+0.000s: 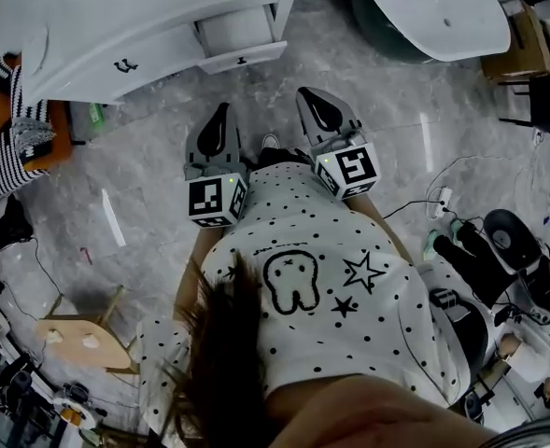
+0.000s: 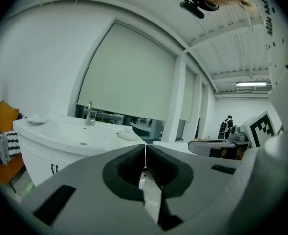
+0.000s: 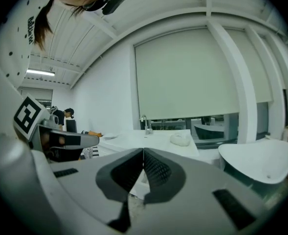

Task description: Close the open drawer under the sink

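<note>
The drawer [image 1: 239, 34] stands pulled out from the right end of the white vanity [image 1: 162, 49], below the sink [image 1: 88, 7], with its front panel and small dark handle [image 1: 243, 61] facing the person. It hangs out over the grey marble floor [image 1: 153, 157].

In the head view, both tools are held side by side in front of the person's polka-dot shirt [image 1: 331, 287] and point toward the vanity. The left hand-held gripper [image 1: 221, 108] has its jaws pressed together tip to tip with nothing between them, as its own view shows [image 2: 145, 146]. The right hand-held gripper [image 1: 304, 91] is likewise closed and empty [image 3: 144, 151].

The drawer lies ahead of both, short of contact, with bare floor between its front and the jaw tips. The drawer front sits across the gap between the two tools. The left tip lines up with its left part and the right tip falls just off its right corner.

In the left gripper view the vanity [image 2: 41, 153] and its faucet [image 2: 89, 114] lie ahead to the left. In the right gripper view the faucet [image 3: 144, 123] stands nearly straight ahead above the closed tips. Whether the white patch seen under the jaws there is the drawer cannot be told. A white tub [image 1: 433, 7] sits to the vanity's right.
</note>
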Tool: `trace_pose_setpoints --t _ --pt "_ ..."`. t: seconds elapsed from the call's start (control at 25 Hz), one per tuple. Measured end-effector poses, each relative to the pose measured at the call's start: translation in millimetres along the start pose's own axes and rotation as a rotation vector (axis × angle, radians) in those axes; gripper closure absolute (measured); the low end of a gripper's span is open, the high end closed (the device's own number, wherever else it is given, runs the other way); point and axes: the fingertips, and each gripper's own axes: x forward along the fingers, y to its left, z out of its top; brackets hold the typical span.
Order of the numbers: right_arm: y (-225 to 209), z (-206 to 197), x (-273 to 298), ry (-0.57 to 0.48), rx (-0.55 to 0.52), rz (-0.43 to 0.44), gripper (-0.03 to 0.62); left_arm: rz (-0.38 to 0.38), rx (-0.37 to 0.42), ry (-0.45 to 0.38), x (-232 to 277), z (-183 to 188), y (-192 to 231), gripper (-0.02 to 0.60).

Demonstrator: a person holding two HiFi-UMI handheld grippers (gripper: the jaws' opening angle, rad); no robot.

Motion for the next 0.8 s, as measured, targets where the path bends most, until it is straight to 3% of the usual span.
trace_pose_setpoints --t 0.24,0.56,0.8 --pt "-20.8 0.5 2.7 -0.02 -0.007 0.006 0.58 0.006 -0.012 -0.027 13.7 1.4 -9.3 0.569" --pt "-29.4 -7.6 1.6 0.006 0.013 0.007 0.58 0.028 -0.093 -0.016 15.4 -6.4 -5.3 0.569" --pt "-36.8 -10.4 7.8 0.021 0.025 -0.014 0.58 0.026 -0.11 0.0 24.7 -7.8 0.5 0.569"
